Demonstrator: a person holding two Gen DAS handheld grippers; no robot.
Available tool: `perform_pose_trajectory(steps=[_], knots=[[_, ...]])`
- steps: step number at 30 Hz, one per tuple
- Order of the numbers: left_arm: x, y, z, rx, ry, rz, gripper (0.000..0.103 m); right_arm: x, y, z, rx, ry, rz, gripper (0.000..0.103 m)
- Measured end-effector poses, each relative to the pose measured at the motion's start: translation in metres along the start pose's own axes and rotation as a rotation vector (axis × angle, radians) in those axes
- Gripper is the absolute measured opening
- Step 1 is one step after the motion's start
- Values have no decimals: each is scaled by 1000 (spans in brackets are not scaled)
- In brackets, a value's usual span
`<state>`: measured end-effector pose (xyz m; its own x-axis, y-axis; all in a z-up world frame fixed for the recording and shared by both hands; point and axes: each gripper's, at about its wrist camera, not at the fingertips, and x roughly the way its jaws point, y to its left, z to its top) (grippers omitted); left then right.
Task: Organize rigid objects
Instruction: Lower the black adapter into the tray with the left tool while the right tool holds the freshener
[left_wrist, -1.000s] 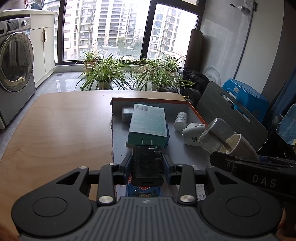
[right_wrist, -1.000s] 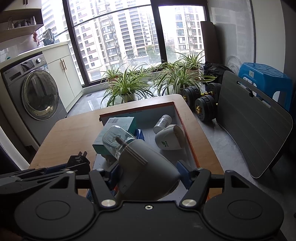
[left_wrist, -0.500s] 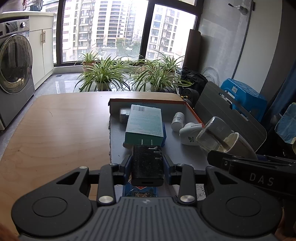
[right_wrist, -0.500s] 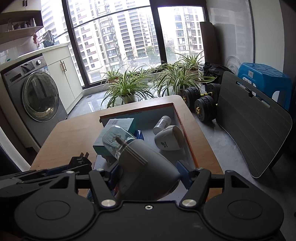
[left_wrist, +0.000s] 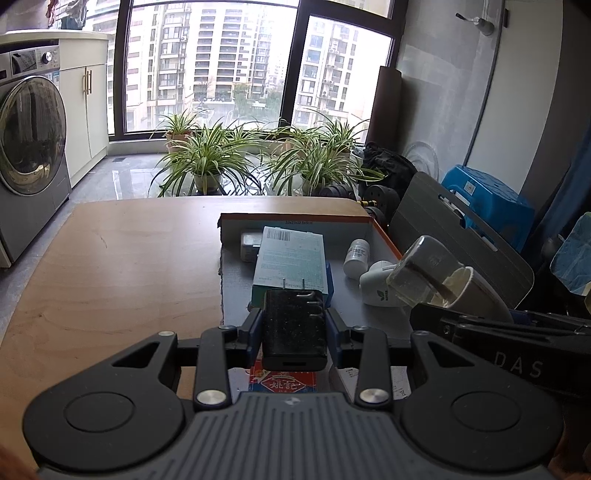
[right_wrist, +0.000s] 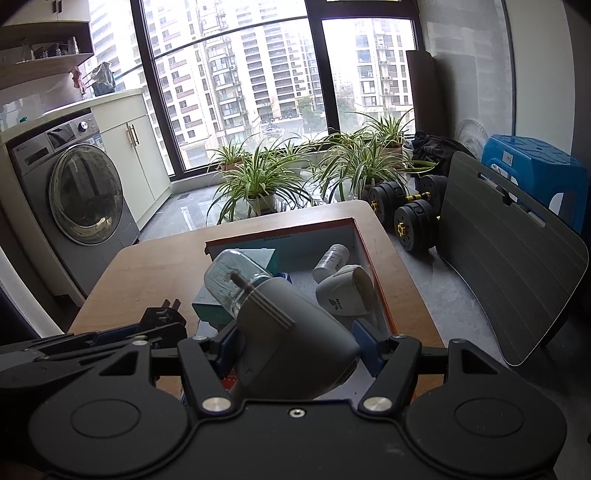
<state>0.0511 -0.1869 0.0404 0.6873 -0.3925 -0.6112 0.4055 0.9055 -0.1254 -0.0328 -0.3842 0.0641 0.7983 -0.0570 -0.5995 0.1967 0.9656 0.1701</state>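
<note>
While both items hang above the near end of the tray (left_wrist: 384, 236), neither is set down yet. Item one: black plug adapter (left_wrist: 294, 328), prongs pointing forward, clamped between the pads of the left gripper (left_wrist: 294, 326), above a red printed packet (left_wrist: 282, 384). Item two: grey domed device with a clear glass bulb (right_wrist: 288, 328), pinched at its body by the right gripper (right_wrist: 295, 343), bulb tilted up and to the left.

Already in the tray: teal box (left_wrist: 290, 260) lying flat, small white charger (left_wrist: 249, 245) behind it at the far wall, white pill bottle (left_wrist: 356, 256) on its side, white rounded container (left_wrist: 378, 288) touching the bottle.

Free floor, by judgement: the grey strip between teal box and white container, and the near right corner.

Handling note: lower the adapter flat, prongs away from the box edge, and let go only once it rests. The bulb looks fragile; lay the device on its grey body, glass clear of the tray wall and the bottle. Place one at a time so the grippers, close together here, do not collide.
</note>
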Motion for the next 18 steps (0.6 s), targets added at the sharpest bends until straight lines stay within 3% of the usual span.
perform_pose_trajectory(steps=[18], knots=[[3,-4,7,9,-10,5,36,3,1,9,-8,-2,5,78]])
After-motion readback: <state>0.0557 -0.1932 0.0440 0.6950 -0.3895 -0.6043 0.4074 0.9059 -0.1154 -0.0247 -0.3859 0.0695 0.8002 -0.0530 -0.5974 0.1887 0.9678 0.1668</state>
